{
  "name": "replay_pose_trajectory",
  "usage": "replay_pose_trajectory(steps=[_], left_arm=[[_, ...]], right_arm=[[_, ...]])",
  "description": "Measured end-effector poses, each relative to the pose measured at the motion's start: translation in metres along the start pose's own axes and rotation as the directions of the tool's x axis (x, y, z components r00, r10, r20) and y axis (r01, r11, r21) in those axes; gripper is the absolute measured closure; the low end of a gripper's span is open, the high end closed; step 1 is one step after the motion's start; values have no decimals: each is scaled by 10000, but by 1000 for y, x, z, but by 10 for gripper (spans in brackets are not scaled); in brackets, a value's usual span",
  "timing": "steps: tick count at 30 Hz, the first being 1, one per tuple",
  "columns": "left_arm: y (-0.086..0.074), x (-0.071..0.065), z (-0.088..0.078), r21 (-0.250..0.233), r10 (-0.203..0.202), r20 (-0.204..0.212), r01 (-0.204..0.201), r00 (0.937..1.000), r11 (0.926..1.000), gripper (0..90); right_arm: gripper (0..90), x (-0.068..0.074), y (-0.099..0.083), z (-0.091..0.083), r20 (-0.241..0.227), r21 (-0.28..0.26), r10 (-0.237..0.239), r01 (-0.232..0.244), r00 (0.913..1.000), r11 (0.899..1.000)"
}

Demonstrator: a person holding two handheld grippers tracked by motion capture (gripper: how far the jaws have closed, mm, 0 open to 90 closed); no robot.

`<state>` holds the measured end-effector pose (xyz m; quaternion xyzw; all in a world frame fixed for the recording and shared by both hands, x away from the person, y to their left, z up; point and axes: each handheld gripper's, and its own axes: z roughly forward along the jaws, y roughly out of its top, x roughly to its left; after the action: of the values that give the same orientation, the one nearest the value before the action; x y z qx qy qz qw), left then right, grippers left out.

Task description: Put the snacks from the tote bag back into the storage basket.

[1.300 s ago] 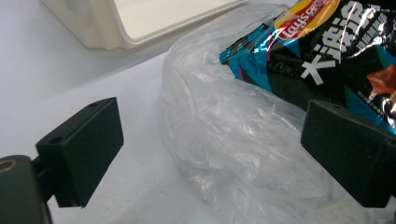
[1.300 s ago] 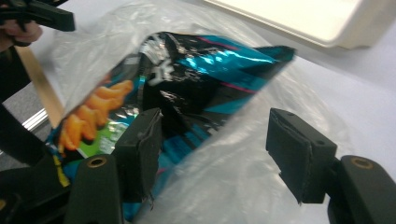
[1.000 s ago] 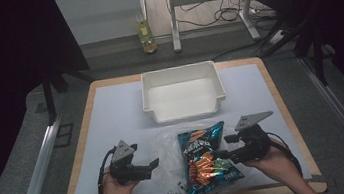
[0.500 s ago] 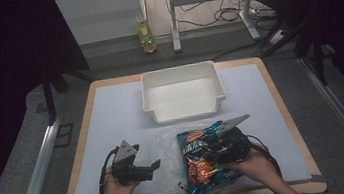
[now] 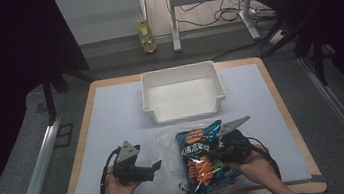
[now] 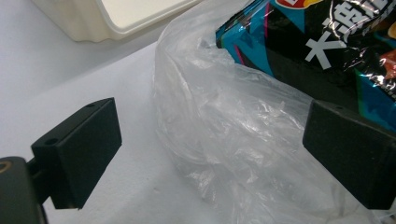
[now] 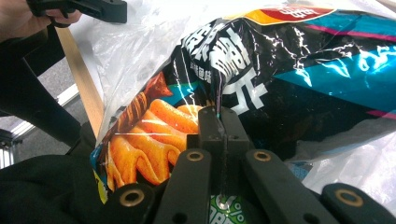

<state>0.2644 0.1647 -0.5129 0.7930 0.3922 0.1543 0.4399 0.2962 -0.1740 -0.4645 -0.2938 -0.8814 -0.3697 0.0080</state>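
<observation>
The right claw (image 7: pixel 219 122) has just been closing, and its two jaws now stand pressed together on a pinched fold of the chip bag (image 7: pixel 299 79), seen close up in the right gripper view. In the high view the same claw (image 5: pixel 222 152) sits at the bag's right edge. There is one chip bag (image 5: pixel 203 161) (dark, with teal and orange print), lying near the front edge of the desk (image 5: pixel 112 120), partly inside one clear plastic bag (image 5: pixel 167 153) whose crinkled film spreads out to the bag's left.

The left claw (image 6: pixel 210 154) is spread wide, its two black jaws apart with nothing gripped; the plastic bag (image 6: pixel 219 126) bulges up between them, and the chip bag (image 6: pixel 317 42) shows behind the film. From above, this claw (image 5: pixel 155 168) rests just left of the plastic, pointing toward it.

Farther back, one white bin (image 5: pixel 183 93) stands at the middle of the desk, apart from both bags. One bottle (image 5: pixel 145 32) stands on the floor beyond the desk.
</observation>
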Motion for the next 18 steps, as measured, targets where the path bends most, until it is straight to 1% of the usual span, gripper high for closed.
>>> replay_pose_trajectory(steps=[2, 7, 12, 16, 18], left_arm=[[0, 0, 0, 17, 22, 8, -22, 10000, 10000, 43], [0, -1, 1, 85, 34, 39, -35, 10000, 10000, 43], [-1, -1, 4, 221, -4, 70, 3, 10000, 9998, 41], [-1, -1, 5, 337, 20, 39, -21, 10000, 9994, 41], [-1, -1, 5, 379, 32, 24, -33, 10000, 9993, 40]], right_arm=[[900, 1, -1, -2, 3, -104, -15, 15, 10000, 9999], [900, 3, -1, -10, -257, -367, 90, -99, 9996, 9993], [900, 5, 2, -21, -396, -752, 40, -70, 9992, 9971], [900, 7, 5, -30, -617, -968, 19, -79, 9981, 9953], [900, 8, 6, -34, -854, -1012, 121, -207, 9963, 9946]])
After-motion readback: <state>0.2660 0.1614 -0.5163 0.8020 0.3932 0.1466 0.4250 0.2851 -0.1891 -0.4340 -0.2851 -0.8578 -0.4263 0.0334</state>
